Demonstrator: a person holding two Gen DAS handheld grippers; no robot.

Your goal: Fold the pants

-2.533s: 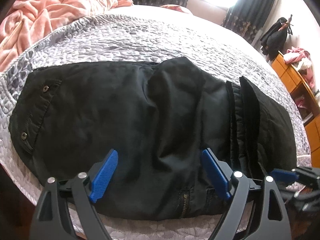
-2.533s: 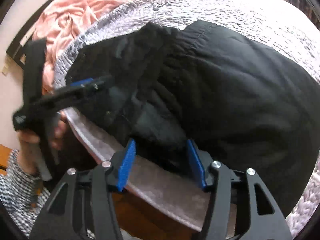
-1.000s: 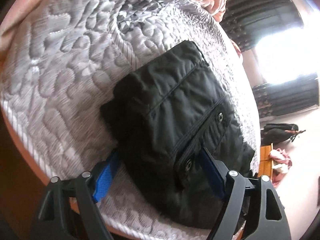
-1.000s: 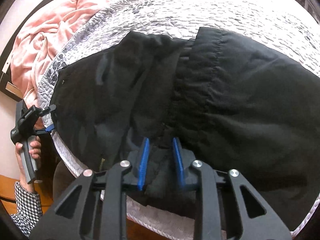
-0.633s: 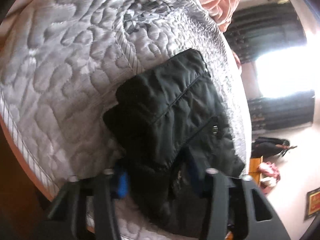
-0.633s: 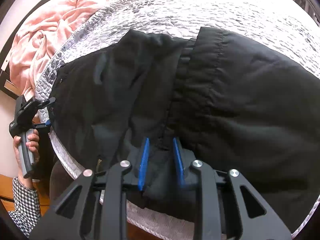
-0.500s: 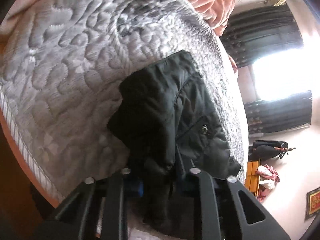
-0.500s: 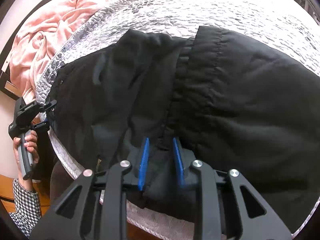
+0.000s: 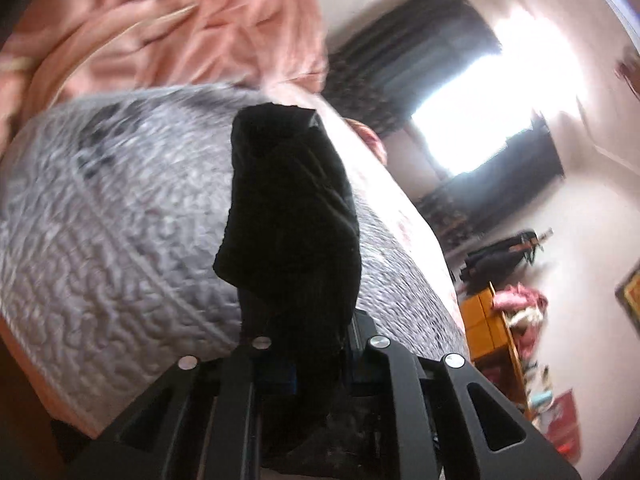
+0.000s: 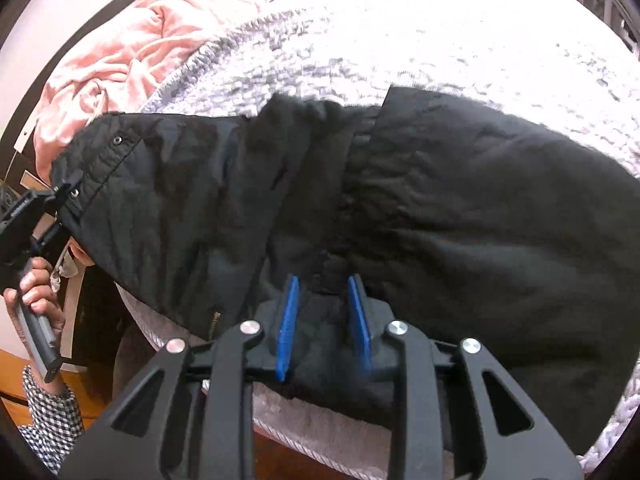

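Observation:
Black pants (image 10: 460, 208) lie across a grey quilted bed (image 10: 360, 52), partly folded. My right gripper (image 10: 324, 320) is shut on a bunch of the pants' fabric at the near edge. My left gripper (image 9: 316, 364) is shut on the waistband end of the pants (image 9: 288, 232) and holds it lifted off the bed. In the right wrist view the left gripper (image 10: 56, 204) shows at far left, clamped on the snap-button corner.
A pink blanket (image 10: 160, 28) is heaped at the head of the bed. A bright window with dark curtains (image 9: 492, 108) and an orange dresser with clothes (image 9: 492, 320) stand beyond the bed. The bed's near edge (image 10: 320, 432) runs below my right gripper.
My left gripper closed on the waistband corner and lifted it up off the quilt. My right gripper stayed shut on the fabric, hardly moving.

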